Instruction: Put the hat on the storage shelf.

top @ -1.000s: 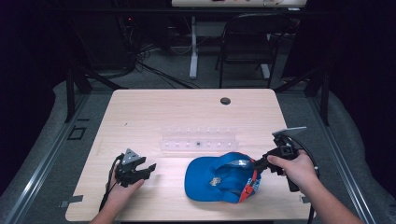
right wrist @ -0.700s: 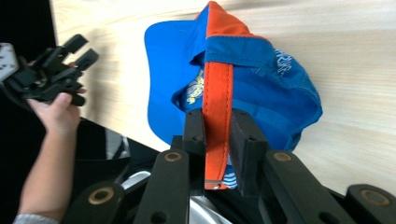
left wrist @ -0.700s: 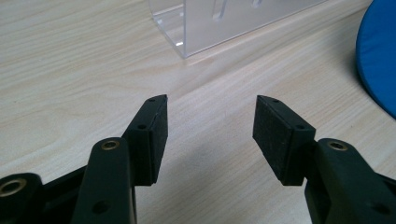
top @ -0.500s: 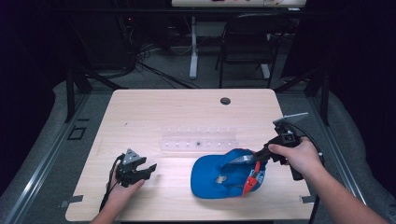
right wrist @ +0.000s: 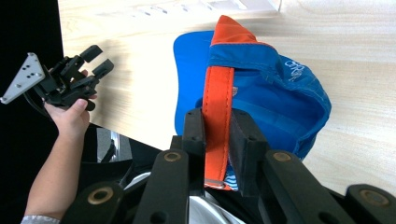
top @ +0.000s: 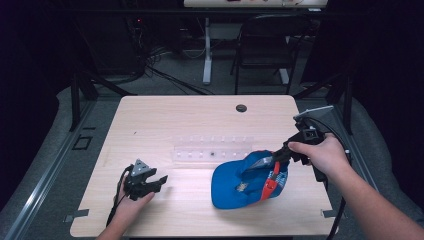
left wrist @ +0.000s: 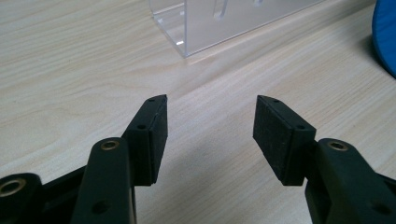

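On the near left part of the wooden bench [top: 150, 120], the left hand-held gripper [top: 159, 181] rests low in the person's left hand [top: 127, 205], its black jaws spread wide with bare wood grain between them and nothing held. Its grey three-cornered plate sits on top, and a dark cable trails back toward the person. Ahead of those spread jaws and a little to their left, in the left gripper view, stands a clear plastic rack [left wrist: 219, 21], apart from the jaw tips; a sliver of blue fabric shows at the far right edge of that view. From above, the rack [top: 212, 148] lies across the middle of the bench, between the two grippers and slightly farther from the person than either. To the right of the left hand-held gripper, well apart from it, a blue cap [top: 245, 182] lies with its inside turned up, the brim pointing toward the left gripper. Its back end is lifted off the bench. An orange strap [right wrist: 217, 100] runs along the back of the cap, and the right hand-held gripper [right wrist: 217, 135] is pinching this strap, jaws pressed against either side of it. The person's right hand [top: 325, 155] holds that gripper above the right edge of the bench. Beyond it, near the far edge, sits a small dark round hole [top: 241, 107].
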The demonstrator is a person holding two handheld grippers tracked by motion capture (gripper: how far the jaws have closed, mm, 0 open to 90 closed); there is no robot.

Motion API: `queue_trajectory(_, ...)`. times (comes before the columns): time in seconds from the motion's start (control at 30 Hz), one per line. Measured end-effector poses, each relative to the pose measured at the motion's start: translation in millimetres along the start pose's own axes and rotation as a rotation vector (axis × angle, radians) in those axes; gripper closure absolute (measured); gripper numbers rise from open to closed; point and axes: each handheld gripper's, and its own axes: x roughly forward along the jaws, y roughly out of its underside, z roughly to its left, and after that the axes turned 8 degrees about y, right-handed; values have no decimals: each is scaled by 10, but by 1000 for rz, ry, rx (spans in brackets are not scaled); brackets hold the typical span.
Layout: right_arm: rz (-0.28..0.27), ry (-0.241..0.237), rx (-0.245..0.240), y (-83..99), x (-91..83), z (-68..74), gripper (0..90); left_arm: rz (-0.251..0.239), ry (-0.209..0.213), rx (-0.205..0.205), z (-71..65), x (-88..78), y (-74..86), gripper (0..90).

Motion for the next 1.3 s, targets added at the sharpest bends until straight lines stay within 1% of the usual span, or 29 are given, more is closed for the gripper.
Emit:
queue_trajectory(0.03, 2, 3, 2, -7, -15, 12, 775, 0, -1, 0, 0, 1, 0, 455)
queue_trajectory(0.07, -10, 0, 11, -12, -24, 28, 775, -1, 0, -1, 1, 1, 0, 455)
queue_trajectory(0.1, -13, -1, 8, -20, -43, 37, 775, 7, 4, -1, 4, -4, -3, 456)
queue_trajectory(0.13, -6, -3, 0, -26, -67, 48, 774, 0, -1, -1, 2, 3, 0, 456)
queue_trajectory(0.17, -8, -7, 4, -31, -85, 68, 775, 8, 4, 0, 5, -3, -2, 456)
queue_trajectory(0.27, -12, -14, -4, -41, -152, 121, 775, 0, 1, -2, 1, 4, 0, 455)
queue_trajectory(0.3, -5, -15, -7, -44, -182, 137, 775, 0, 1, -2, 0, 4, 0, 455)
queue_trajectory(0.33, -11, -17, -14, -46, -199, 149, 775, 0, 1, -1, -1, 5, 1, 455)
queue_trajectory(0.37, -17, -15, -10, -48, -216, 168, 775, 1, 1, -2, -1, 5, 1, 456)
queue_trajectory(0.43, -13, -14, -17, -57, -255, 183, 775, 1, 1, -3, -3, 6, 2, 455)
queue_trajectory(0.47, -11, -16, -7, -64, -274, 196, 775, 1, 1, -5, -3, 7, 2, 455)
queue_trajectory(0.5, -13, -13, -12, -69, -291, 198, 775, 0, 1, -4, -3, 7, 2, 455)
queue_trajectory(0.6, -13, -24, -15, -84, -363, 211, 775, 1, 1, -3, 0, 6, 2, 455)
queue_trajectory(0.63, -18, -27, -6, -88, -386, 225, 775, 1, 1, -5, 0, 8, 2, 455)
queue_trajectory(0.7, -25, -34, -13, -90, -430, 238, 775, 10, 5, -4, 3, 3, -1, 455)
queue_trajectory(0.73, -29, -35, -11, -91, -451, 251, 776, 1, 1, -5, 0, 10, 2, 455)
queue_trajectory(0.8, -35, -44, -7, -93, -491, 266, 776, 1, 2, -5, -2, 10, 2, 456)
queue_trajectory(0.83, -36, -50, -12, -94, -507, 263, 776, 1, 2, -5, -3, 10, 2, 456)
queue_trajectory(0.87, -45, -52, -4, -94, -521, 270, 776, 1, 2, -5, -3, 9, 3, 455)
queue_trajectory(0.9, -42, -52, -13, -99, -542, 264, 776, 2, 2, -4, -3, 9, 3, 456)
queue_trajectory(1.0, -65, -59, 2, -102, -595, 263, 776, 2, 1, -4, 0, 8, 3, 455)
queue_trajectory(1.03, -59, -64, -6, -109, -622, 250, 776, 1, 2, -4, 0, 9, 3, 456)
queue_trajectory(1.17, -88, -70, 17, -120, -703, 225, 777, 2, 2, -5, -3, 12, 3, 455)
queue_trajectory(1.2, -86, -77, 13, -126, -728, 210, 777, 2, 2, -5, -4, 13, 3, 455)
queue_trajectory(1.23, -99, -78, 24, -125, -744, 207, 777, 3, 2, -4, -4, 13, 3, 455)
queue_trajectory(1.3, -101, -85, 15, -130, -784, 187, 777, 3, 2, -4, -3, 14, 3, 456)
